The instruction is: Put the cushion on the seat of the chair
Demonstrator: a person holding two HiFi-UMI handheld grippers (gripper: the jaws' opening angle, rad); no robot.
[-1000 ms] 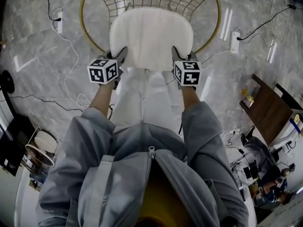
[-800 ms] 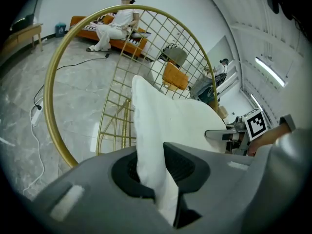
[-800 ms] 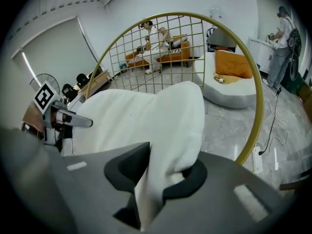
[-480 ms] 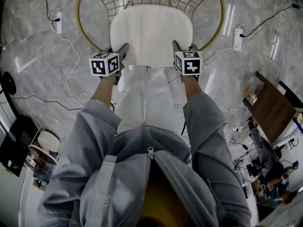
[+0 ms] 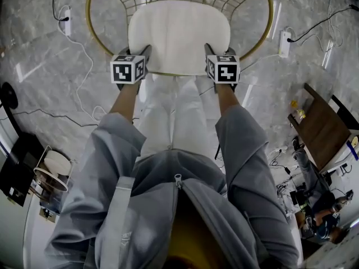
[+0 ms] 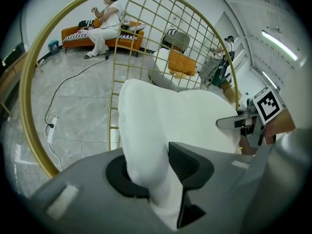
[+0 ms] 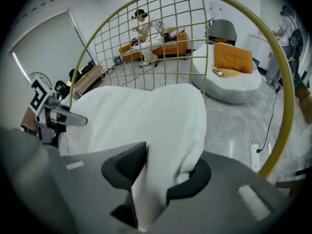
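A white cushion (image 5: 179, 35) lies inside the gold wire chair (image 5: 90, 24), over its seat. My left gripper (image 5: 145, 54) grips the cushion's near left corner, and my right gripper (image 5: 210, 52) grips the near right corner. In the left gripper view the cushion (image 6: 180, 121) is still pinched between the pads of the left gripper (image 6: 156, 172), whose jaws are opening. In the right gripper view the cushion (image 7: 131, 116) sits squeezed between the pads of the right gripper (image 7: 161, 172), also opening. The chair's gold grid back (image 7: 161, 28) rises behind the cushion.
Power strips (image 5: 67, 21) and cables run over the marble floor on both sides of the chair. A wooden table (image 5: 320, 130) stands at the right. A person sits on an orange sofa (image 6: 102, 30). A white beanbag with an orange pillow (image 7: 229, 77) lies beyond the chair.
Both grippers have moved away from the body and lower, carrying the cushion deeper into the chair's gold ring. The cushion now sits flatter inside the ring.
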